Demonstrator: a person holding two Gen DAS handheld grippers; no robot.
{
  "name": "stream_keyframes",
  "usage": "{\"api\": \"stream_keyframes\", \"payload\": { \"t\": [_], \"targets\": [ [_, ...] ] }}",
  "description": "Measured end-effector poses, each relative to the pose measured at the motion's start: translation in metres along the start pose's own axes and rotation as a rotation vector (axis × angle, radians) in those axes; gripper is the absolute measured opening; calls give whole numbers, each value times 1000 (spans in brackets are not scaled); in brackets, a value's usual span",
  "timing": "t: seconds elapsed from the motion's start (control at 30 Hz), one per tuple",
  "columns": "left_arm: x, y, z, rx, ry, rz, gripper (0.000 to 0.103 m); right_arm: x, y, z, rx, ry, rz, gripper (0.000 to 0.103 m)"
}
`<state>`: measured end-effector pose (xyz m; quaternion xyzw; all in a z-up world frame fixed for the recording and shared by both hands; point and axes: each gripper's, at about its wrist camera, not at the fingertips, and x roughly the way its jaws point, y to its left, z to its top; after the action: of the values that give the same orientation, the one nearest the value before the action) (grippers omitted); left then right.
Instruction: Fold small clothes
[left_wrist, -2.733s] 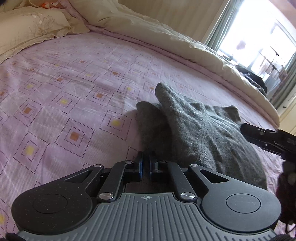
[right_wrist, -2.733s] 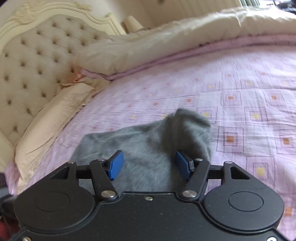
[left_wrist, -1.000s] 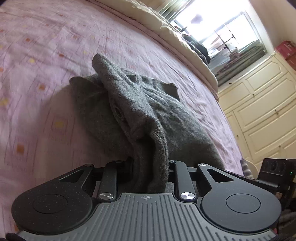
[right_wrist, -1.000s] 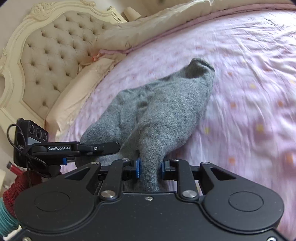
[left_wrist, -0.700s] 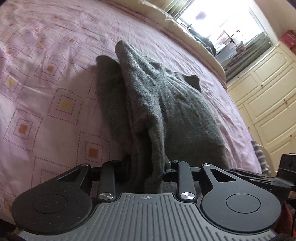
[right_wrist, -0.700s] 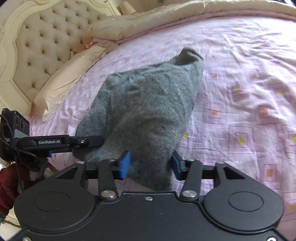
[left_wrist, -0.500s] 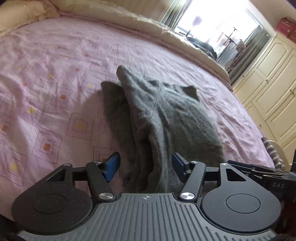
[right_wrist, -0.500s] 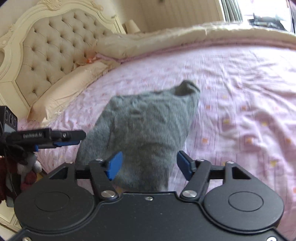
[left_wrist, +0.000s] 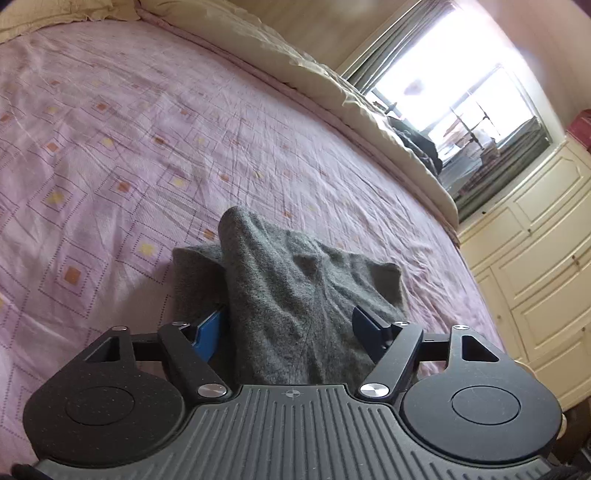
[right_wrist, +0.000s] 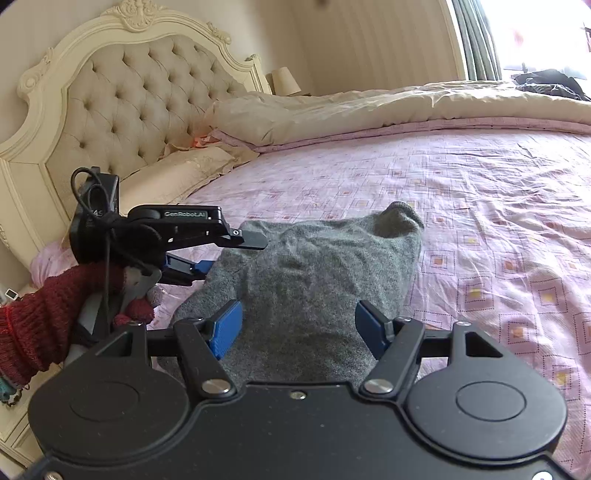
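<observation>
A grey knitted garment (left_wrist: 295, 291) lies folded on the pink patterned bed sheet (left_wrist: 110, 147), with a raised fold at its far end. It also shows in the right wrist view (right_wrist: 314, 273). My left gripper (left_wrist: 291, 332) is open, its blue pads on either side of the garment's near edge, holding nothing. My right gripper (right_wrist: 303, 325) is open over the garment's near edge. The left gripper also shows in the right wrist view (right_wrist: 221, 254), open beside the garment's left side.
A cream duvet (left_wrist: 295, 66) is bunched along the far side of the bed. A tufted headboard (right_wrist: 122, 110) and pillows (right_wrist: 177, 170) stand at the left. White cupboards (left_wrist: 535, 258) line the wall by the window (left_wrist: 461, 103).
Both grippers were shut on the garment's near edge a second ago. They have opened, let it drop on the sheet, and drawn back a little.
</observation>
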<state>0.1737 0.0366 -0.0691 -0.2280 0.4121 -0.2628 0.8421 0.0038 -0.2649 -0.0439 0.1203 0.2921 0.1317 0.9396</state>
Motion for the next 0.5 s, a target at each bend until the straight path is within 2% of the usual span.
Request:
{"api": "stream_keyframes", "payload": {
  "t": [0.03, 0.07, 0.1, 0.13, 0.23, 0.3, 0.37, 0.4, 0.43, 0.5],
  "targets": [
    [4, 0, 0, -7, 4, -9, 63, 1, 0, 0, -1, 2, -2, 71],
    [7, 3, -1, -14, 7, -4, 54, 1, 0, -1, -3, 3, -3, 71],
    [9, 5, -1, -20, 1, -3, 42, 1, -1, -1, -3, 4, -4, 71],
    [10, 7, -3, -28, -2, 1, 16, 1, -1, -1, -4, 6, -7, 71],
    [0, 15, -9, -67, -38, -3, 13, 3, -3, 3, -8, -2, -6, 71],
    [-16, 17, -15, -53, -72, 11, 12, 8, -5, 8, -16, -7, -4, 71],
    [-25, 23, -19, -54, -82, 27, 10, 20, -4, 16, -44, 0, 1, 61],
    [-28, 27, -20, -59, -81, 36, 6, 26, -2, 20, -62, -2, -2, 47],
    [-29, 31, -21, -63, -80, 43, 6, 34, -2, 24, -75, -2, 1, 38],
    [-28, 39, -21, -71, -75, 57, 6, 48, -3, 29, -71, -18, -18, 40]
  ]
}}
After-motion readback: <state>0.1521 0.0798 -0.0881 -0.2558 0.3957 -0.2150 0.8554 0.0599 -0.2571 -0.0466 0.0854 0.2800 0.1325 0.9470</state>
